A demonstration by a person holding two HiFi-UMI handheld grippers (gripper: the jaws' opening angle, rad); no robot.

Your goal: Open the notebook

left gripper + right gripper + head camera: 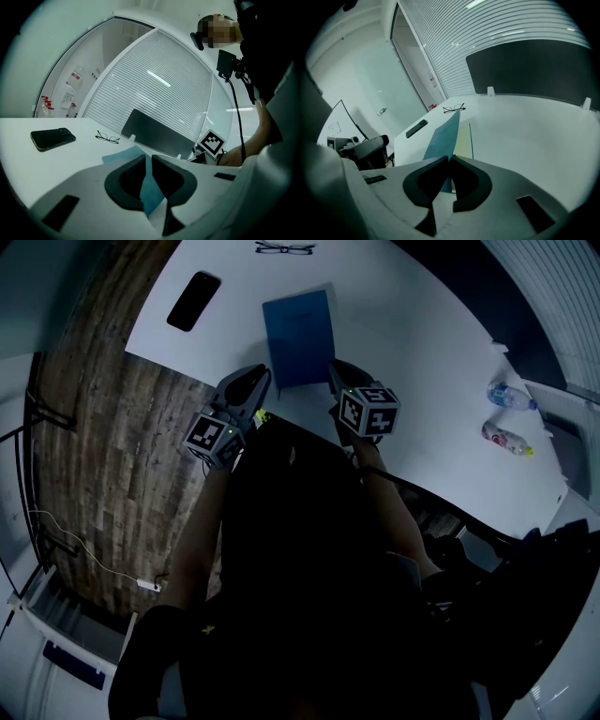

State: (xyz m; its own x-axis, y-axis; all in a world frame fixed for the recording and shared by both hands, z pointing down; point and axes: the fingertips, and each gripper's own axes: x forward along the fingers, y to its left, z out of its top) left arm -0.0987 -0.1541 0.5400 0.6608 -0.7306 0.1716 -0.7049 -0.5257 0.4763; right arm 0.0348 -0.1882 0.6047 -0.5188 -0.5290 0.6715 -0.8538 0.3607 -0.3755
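A blue notebook (300, 334) lies on the white table (422, 362), its near edge towards me. In the right gripper view its blue cover (443, 136) is lifted off a cream page (463, 140). My right gripper (451, 158) is shut on the cover's near edge, at the notebook's near right corner (333, 367). My left gripper (262, 373) is at the near left corner. In the left gripper view the blue cover (126, 155) runs up between the left gripper's (147, 157) nearly closed jaws, which pinch it.
A black phone (193, 300) lies left of the notebook and a pair of glasses (284, 248) beyond it. Two plastic bottles (509, 418) lie at the table's right. A dark panel (529, 65) stands at the back edge. Wood floor (94, 427) lies left of the table.
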